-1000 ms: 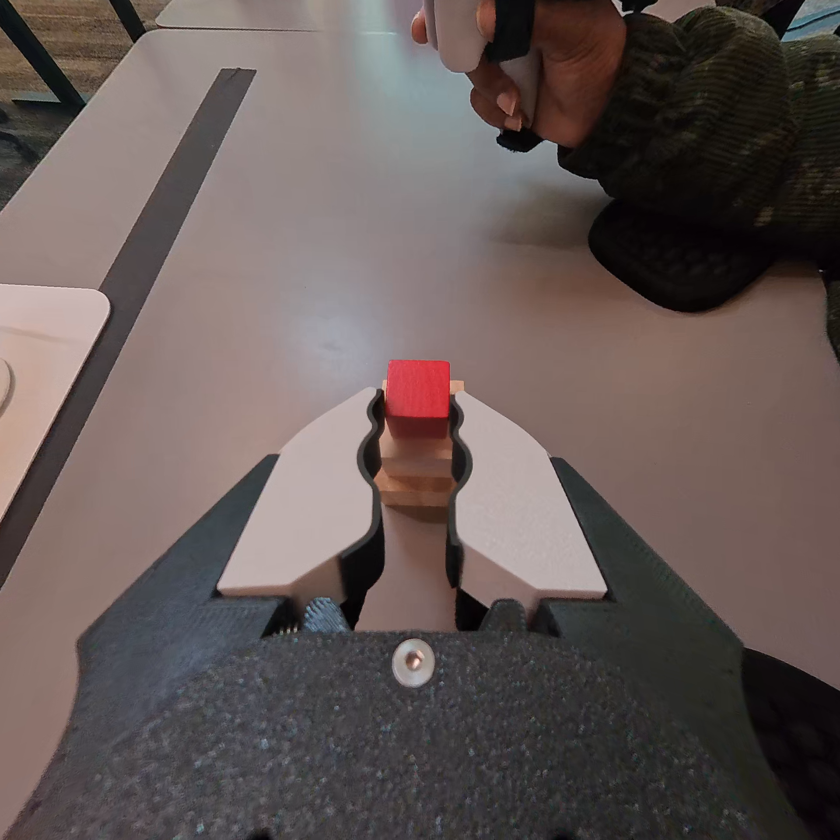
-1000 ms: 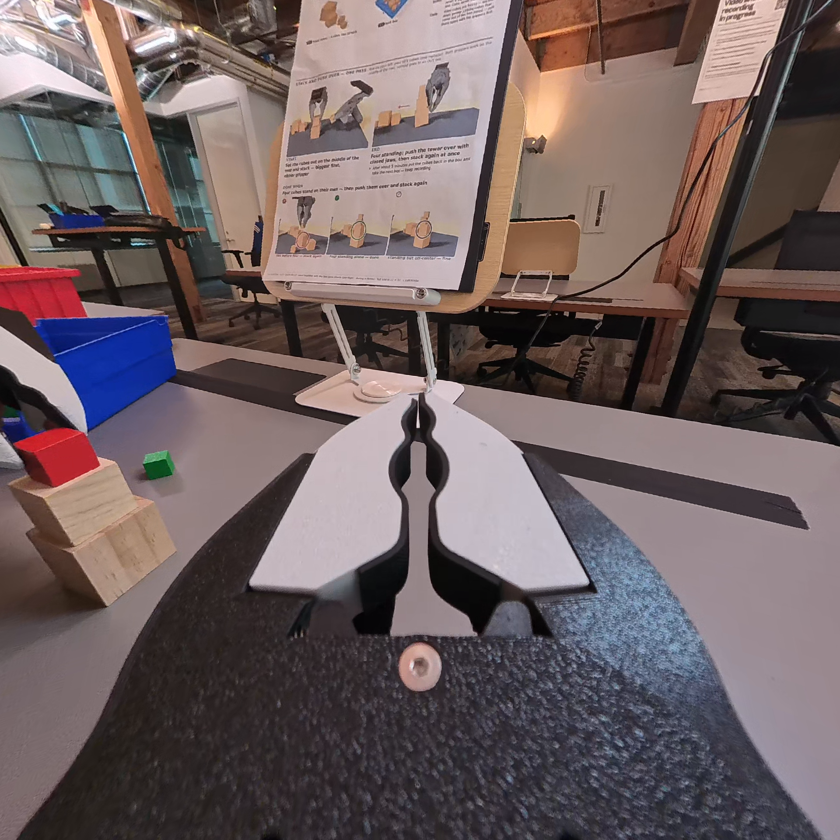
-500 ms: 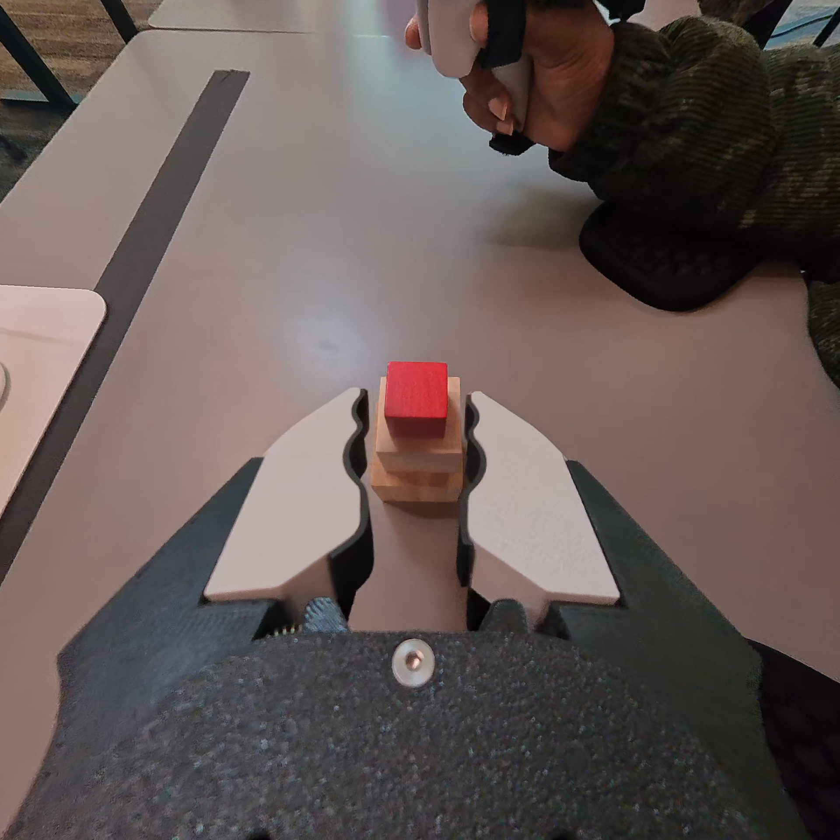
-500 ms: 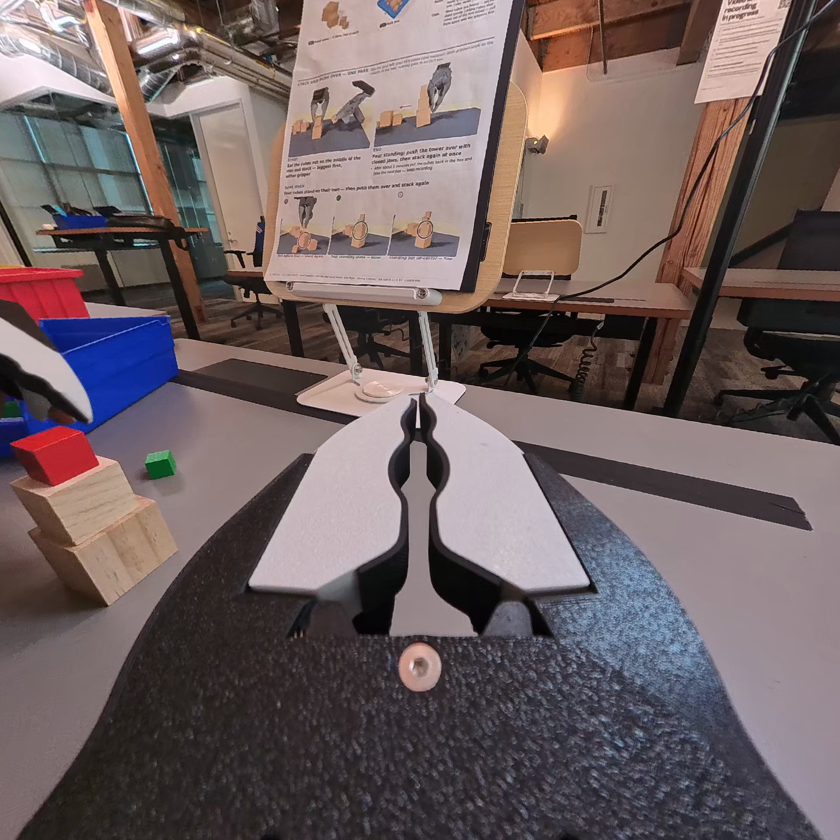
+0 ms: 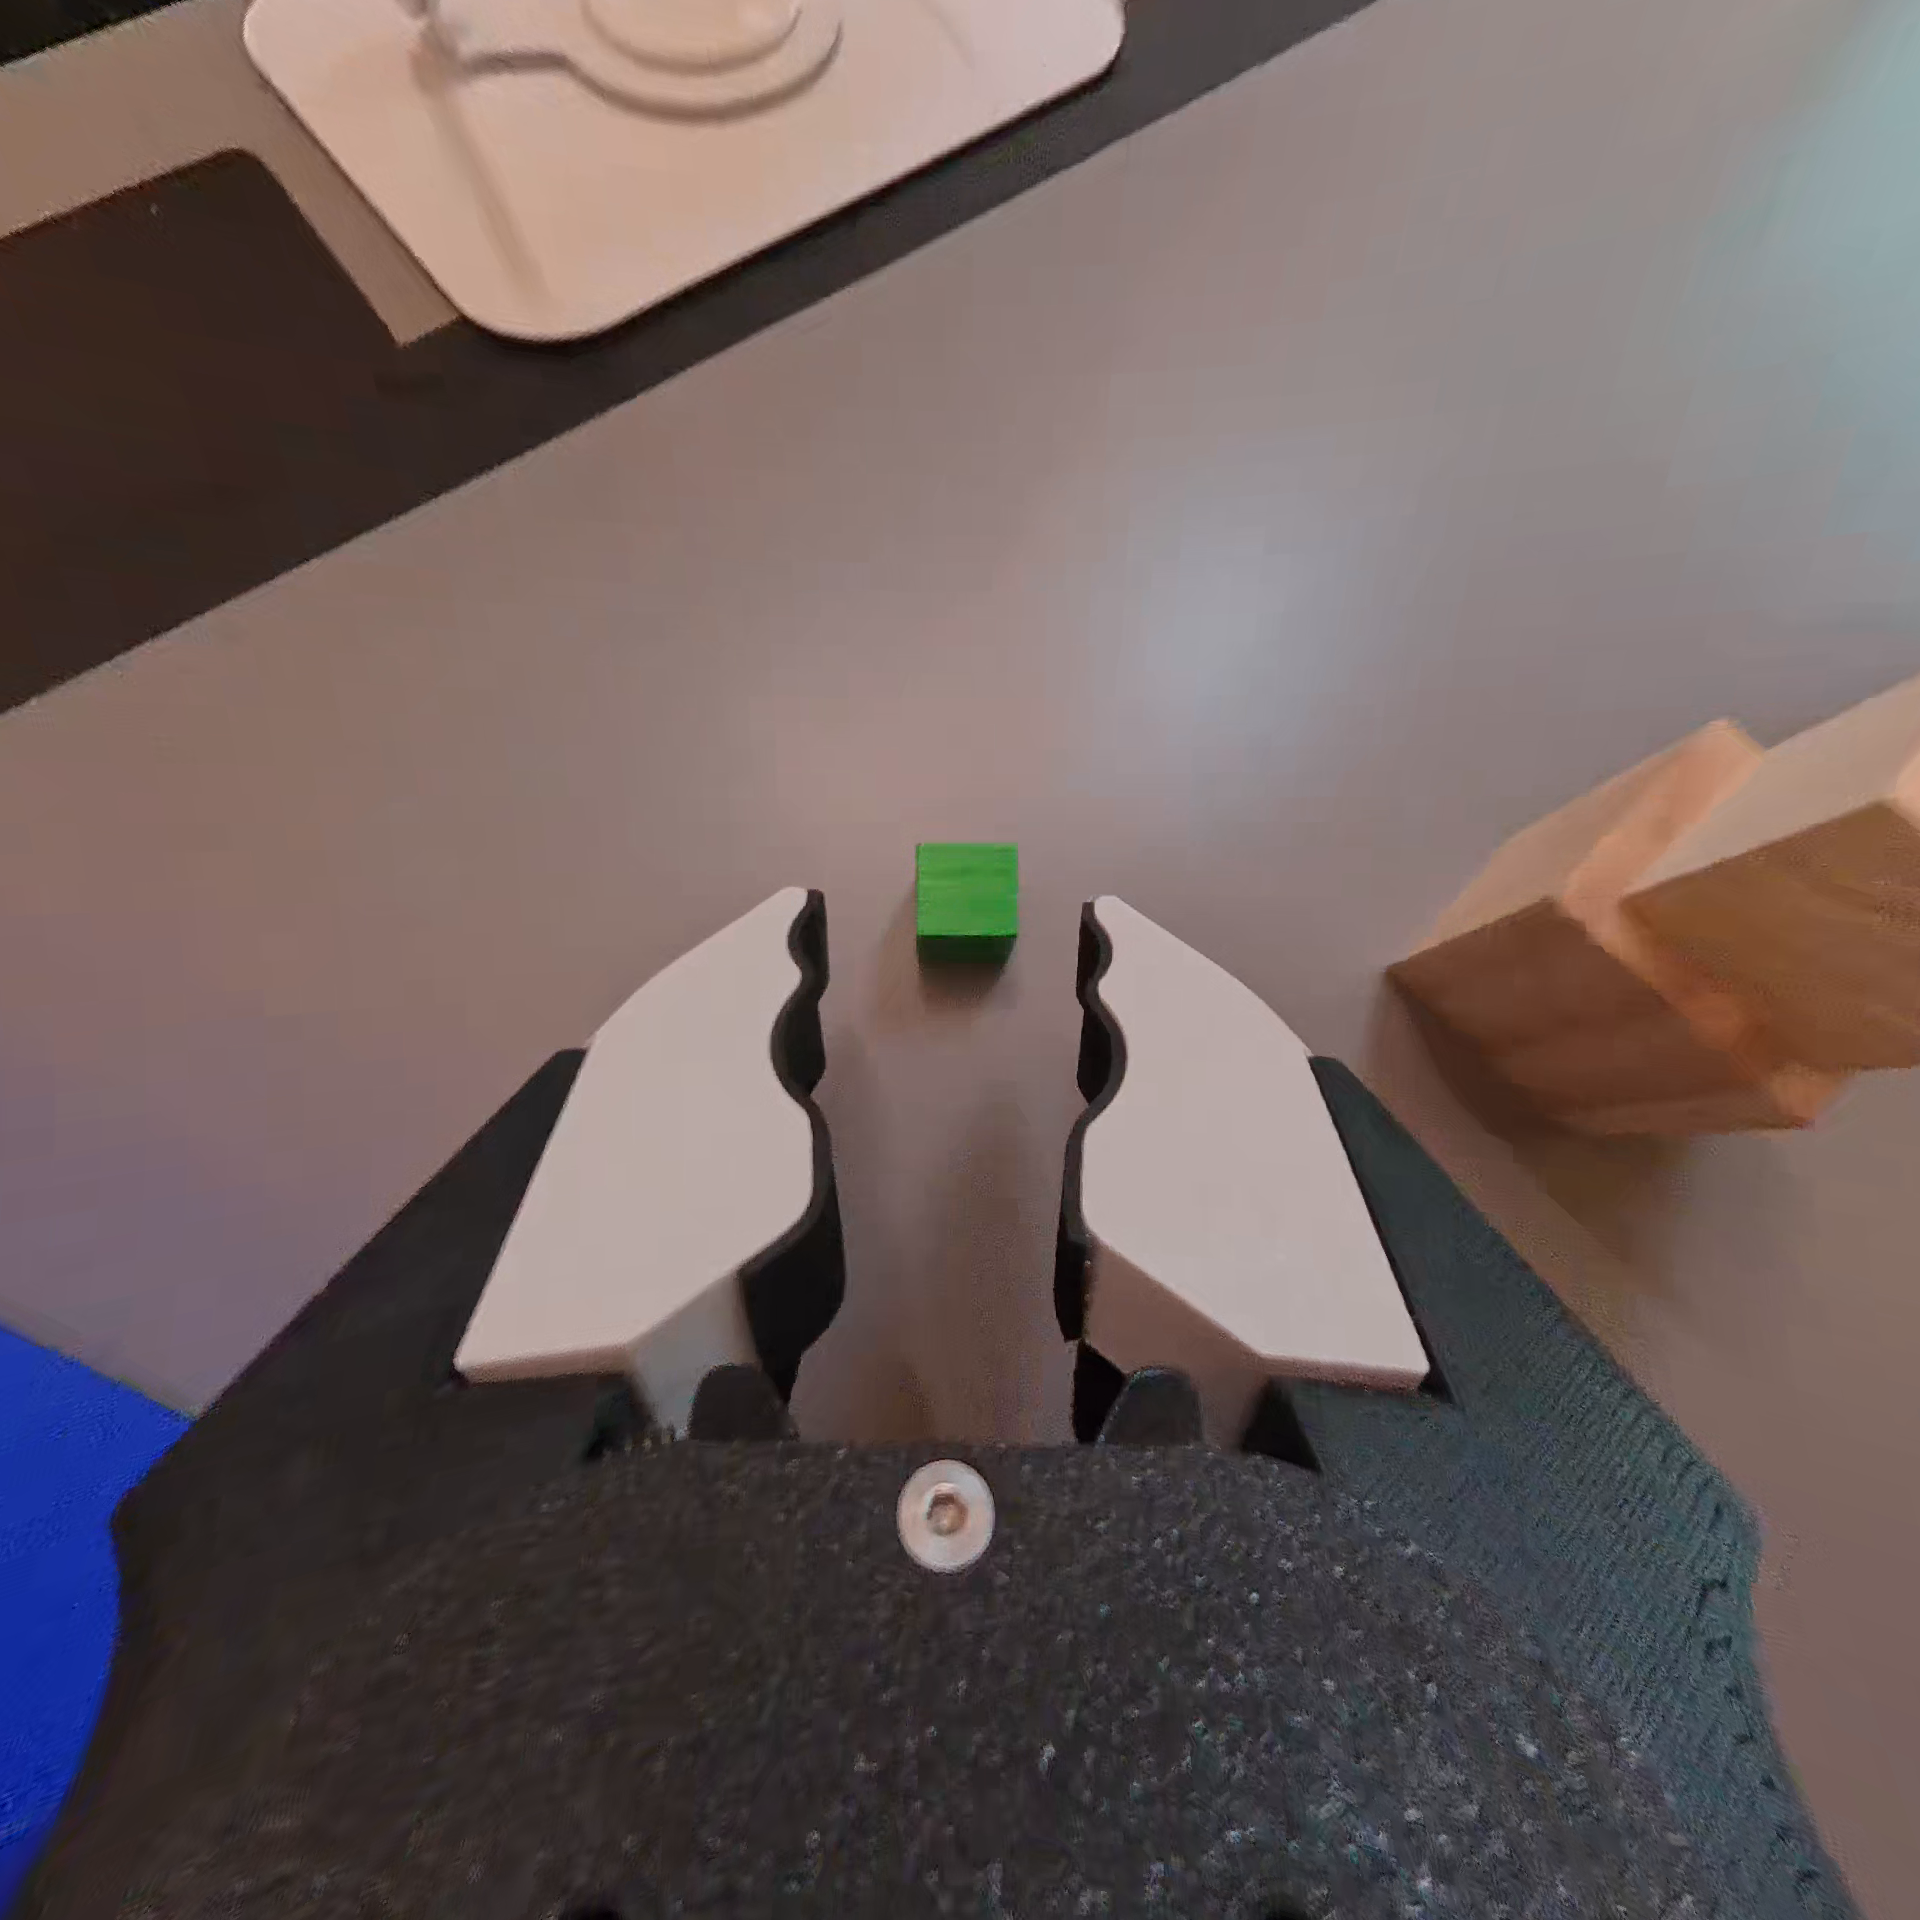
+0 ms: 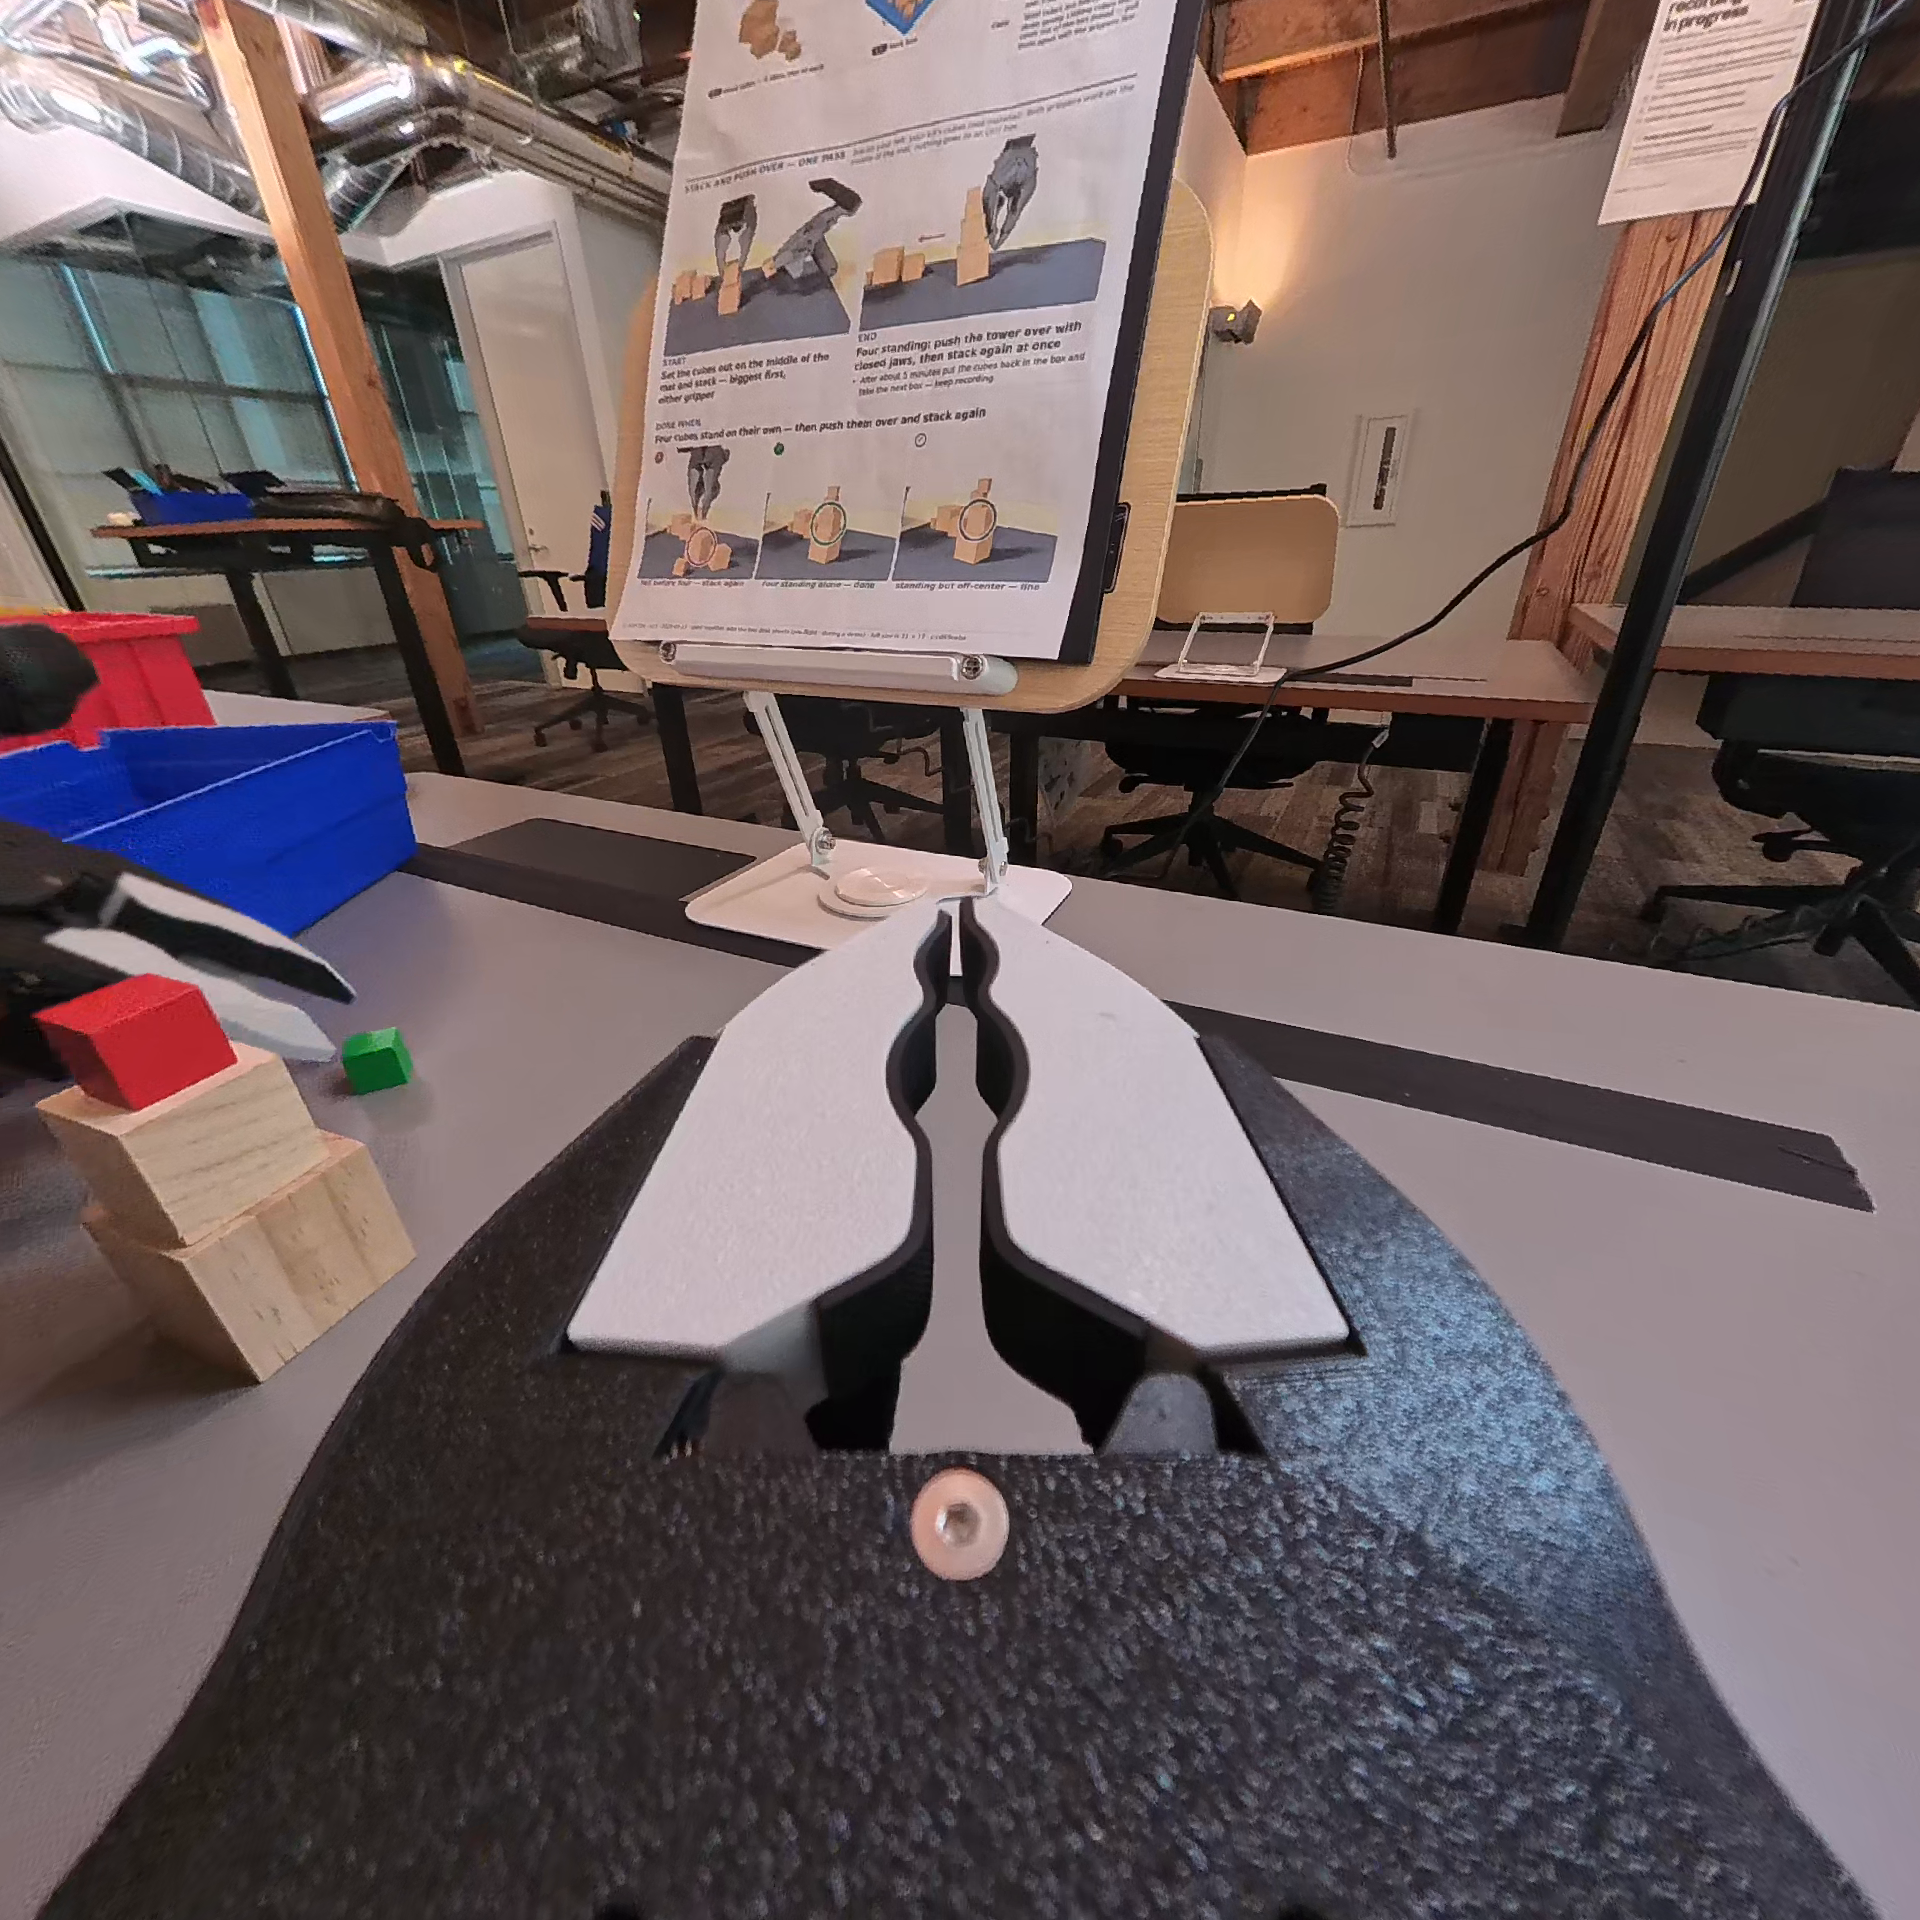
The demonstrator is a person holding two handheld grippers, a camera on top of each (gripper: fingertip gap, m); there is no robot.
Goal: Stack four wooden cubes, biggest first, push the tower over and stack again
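Observation:
My left gripper [image 5: 948, 914] is open and empty above the grey table [image 5: 623, 748]. A small green cube [image 5: 966, 902] lies on the table just beyond and between its fingertips, touching neither pad. In the right wrist view the left gripper [image 6: 260, 987] hovers close to the green cube [image 6: 376, 1058]. A stack stands beside it: a red cube [image 6: 135, 1039] on two wooden cubes [image 6: 239, 1216]; the wooden cubes also show in the left wrist view [image 5: 1683, 977]. My right gripper [image 6: 958, 914] is shut on nothing, low over the table.
A white stand base [image 6: 883, 894] carries a board with an illustrated sheet [image 6: 914, 312]. Blue [image 6: 239, 810] and red [image 6: 135, 665] bins stand at the far left. A black strip [image 6: 1507, 1101] crosses the table. There is about 35 cm between the tips of the two grippers.
My left gripper let go of the red cube atop the stack, opened wider, and swung away to hover over the green cube. The right gripper stayed shut and still.

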